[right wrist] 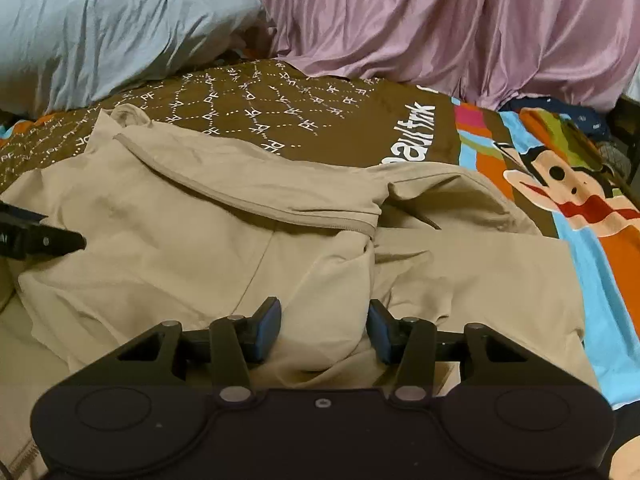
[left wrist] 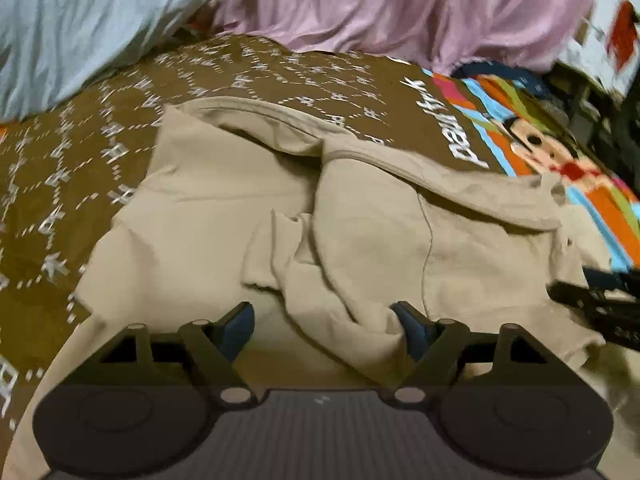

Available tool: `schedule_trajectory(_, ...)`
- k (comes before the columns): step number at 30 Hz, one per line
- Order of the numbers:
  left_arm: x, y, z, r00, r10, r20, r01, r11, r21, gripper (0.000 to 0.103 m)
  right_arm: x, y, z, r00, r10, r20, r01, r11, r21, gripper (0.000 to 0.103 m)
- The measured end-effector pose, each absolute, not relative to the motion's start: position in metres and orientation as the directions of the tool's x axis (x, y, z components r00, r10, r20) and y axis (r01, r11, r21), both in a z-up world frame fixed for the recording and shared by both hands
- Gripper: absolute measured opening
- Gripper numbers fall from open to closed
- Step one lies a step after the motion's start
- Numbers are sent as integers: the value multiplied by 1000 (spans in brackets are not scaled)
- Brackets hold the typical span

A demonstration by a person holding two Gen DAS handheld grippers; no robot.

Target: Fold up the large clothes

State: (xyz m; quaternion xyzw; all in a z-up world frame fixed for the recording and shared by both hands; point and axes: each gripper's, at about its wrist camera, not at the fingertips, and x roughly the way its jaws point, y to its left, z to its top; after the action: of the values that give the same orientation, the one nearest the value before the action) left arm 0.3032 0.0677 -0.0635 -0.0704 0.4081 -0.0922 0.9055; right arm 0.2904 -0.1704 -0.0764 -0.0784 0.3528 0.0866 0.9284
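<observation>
Bedspread (right wrist: 360,128): brown field, dotted lattice of "PF" marks, white lettering reading roughly "paul frank", cartoon monkey (right wrist: 560,184) on coloured stripes at right. Beige garment (right wrist: 192,240) lies crumpled across it, hem band uppermost. Left gripper (left wrist: 324,320): jaws spread, a fabric fold between them, pads not pressing. Right gripper (right wrist: 324,320): jaws partly apart over the cloth, nothing pinched. Right view alone shows the monkey whole; left view is blurred. Bare spread beyond the garment; blue pillow (right wrist: 100,28) and pink sheet (right wrist: 440,28) border it.
</observation>
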Motion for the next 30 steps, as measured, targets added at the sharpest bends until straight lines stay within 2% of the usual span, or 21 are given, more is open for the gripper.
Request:
schedule_trajectory(2, 293, 78, -56, 667, -215, -714, 65, 971, -231, 98, 279, -179, -62, 744, 117, -658, -189, 981, -39, 56)
schedule_trajectory(3, 287, 82, -51, 678, -210, -705, 54, 970, -237, 101, 270, -185, -55, 752, 128, -647, -182, 983, -17, 59)
schedule_trajectory(5, 274, 88, -40, 701, -187, -689, 38, 973, -226, 102, 244, -193, -38, 763, 147, -630, -181, 983, 10, 74)
schedule_trajectory(7, 260, 92, -29, 718, -157, -678, 16, 978, -209, 102, 215, -203, -23, 772, 168, -613, -206, 978, 8, 76)
schedule_trajectory(11, 210, 99, -6, 758, -105, -644, -41, 977, -208, 103, 147, -220, 4, 800, 180, -573, -267, 961, -71, 91)
schedule_trajectory(14, 161, 98, 9, 803, -47, -595, -68, 983, -169, 103, 97, -232, 15, 821, 171, -545, -299, 942, -155, 98)
schedule_trajectory(18, 100, 89, 16, 824, 16, -566, -73, 994, -78, 103, 44, -235, 15, 826, 160, -541, -341, 906, -252, 102)
schedule_trajectory(21, 65, 80, 16, 815, 23, -579, -28, 1000, 1, 103, 12, -226, 5, 807, 180, -562, -414, 851, -323, 102)
schedule_trajectory(26, 24, 62, 4, 781, 1, -625, 98, 987, 124, 103, -10, -202, -32, 742, 165, -650, -528, 741, -415, 102)
schedule_trajectory(30, 10, 45, 1, 770, -34, -637, 178, 970, 163, 103, -8, -188, -55, 673, 157, -723, -584, 712, -389, 102)
